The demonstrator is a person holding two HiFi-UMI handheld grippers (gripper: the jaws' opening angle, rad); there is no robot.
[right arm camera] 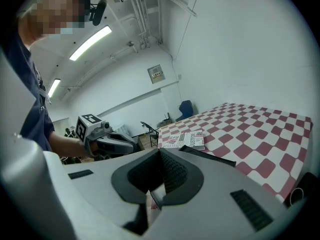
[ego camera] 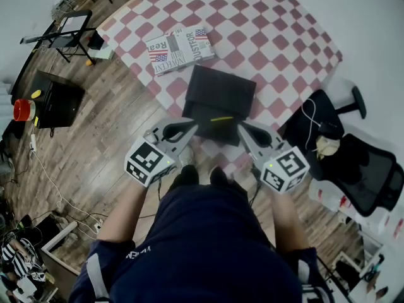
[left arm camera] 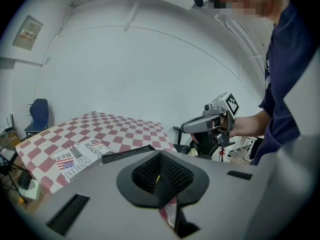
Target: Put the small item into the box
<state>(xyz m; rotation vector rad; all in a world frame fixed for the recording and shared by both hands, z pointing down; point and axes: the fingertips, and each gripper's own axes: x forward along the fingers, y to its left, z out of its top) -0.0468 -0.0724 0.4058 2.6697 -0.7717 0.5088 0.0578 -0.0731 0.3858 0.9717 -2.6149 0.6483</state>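
**Both grippers clenched over the black box**

Closest in, the person's dark blue shirt [ego camera: 208, 245] fills the bottom of the head view. Black shoes [ego camera: 186, 175] poke out just ahead of it on the wooden floor [ego camera: 120, 137].

Now the two tools, held out ahead of the shoes: left gripper [ego camera: 192, 128] and right gripper [ego camera: 242, 129], tips angled in towards each other. The left fingers are clenched tight, and its own view shows them meeting pad against pad in a closed seam. Same story on the right, with the fingers pressed together on each other.

Between those two tips lies the small item [ego camera: 221, 118], a thin yellow strip. It touches neither gripper. It lies within the outline of the black box [ego camera: 221, 84], towards the near side. Whether it is down inside or resting on a flap, I can't tell from up here.

The box sits on a red-and-white checked mat [ego camera: 265, 24] spread over the floor. Just beyond the box's far left corner, a newspaper [ego camera: 180, 49] lies flat on the mat.

Out wide, there's a black office chair [ego camera: 363, 169] on the right, and a folding chair [ego camera: 72, 30] far off on the left.
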